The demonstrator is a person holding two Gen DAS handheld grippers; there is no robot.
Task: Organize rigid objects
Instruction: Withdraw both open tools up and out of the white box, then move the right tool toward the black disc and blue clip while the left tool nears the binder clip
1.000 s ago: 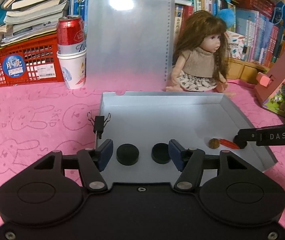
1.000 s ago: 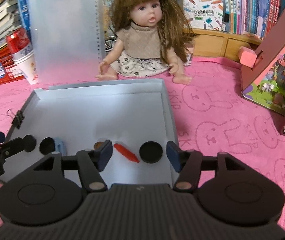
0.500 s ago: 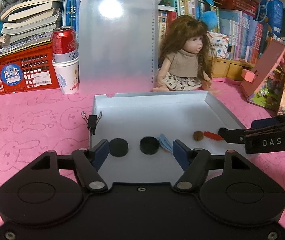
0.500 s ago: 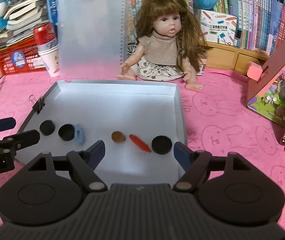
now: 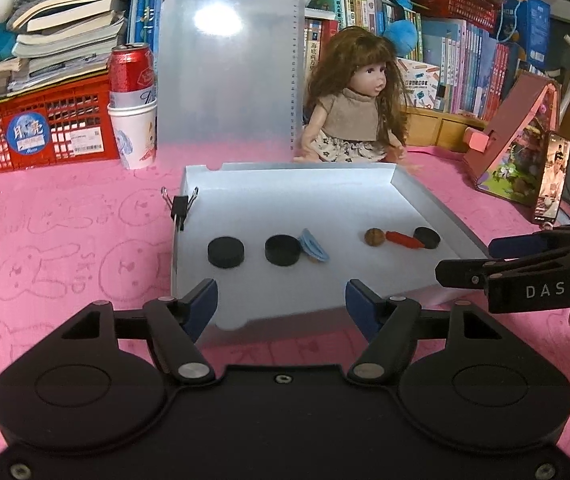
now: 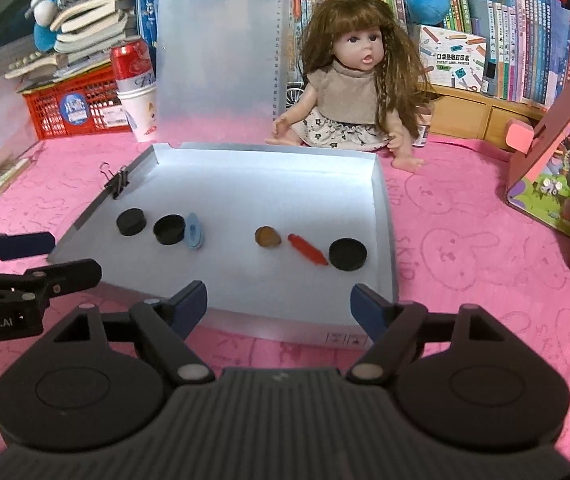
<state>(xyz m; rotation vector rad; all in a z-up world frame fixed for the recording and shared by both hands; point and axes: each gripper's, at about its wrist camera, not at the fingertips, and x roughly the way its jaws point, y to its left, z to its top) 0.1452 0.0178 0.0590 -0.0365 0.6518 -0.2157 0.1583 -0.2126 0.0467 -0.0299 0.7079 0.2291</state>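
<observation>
A shallow grey tray (image 5: 425,208) (image 6: 383,200) lies on the pink cloth. In it are three black discs (image 5: 225,252) (image 5: 283,249) (image 5: 426,237), a blue oval piece (image 5: 314,245) (image 6: 194,230), a brown nut (image 5: 375,237) (image 6: 267,237) and a red stick (image 5: 405,239) (image 6: 307,249). My left gripper (image 5: 281,303) is open and empty, just in front of the tray's near edge. My right gripper (image 6: 279,303) is open and empty, also in front of the near edge. Each gripper shows from the side in the other's view.
A binder clip (image 5: 180,205) grips the tray's left rim. A doll (image 5: 355,116) sits behind the tray, beside an upright clipboard (image 5: 229,64). A red can in a paper cup (image 5: 132,108) and a red basket (image 5: 41,132) stand at back left. A pink toy house (image 5: 521,148) stands right.
Both grippers have drawn back and up from over the tray to in front of its near edge. The blue oval piece, hidden before, now shows beside the middle disc.
</observation>
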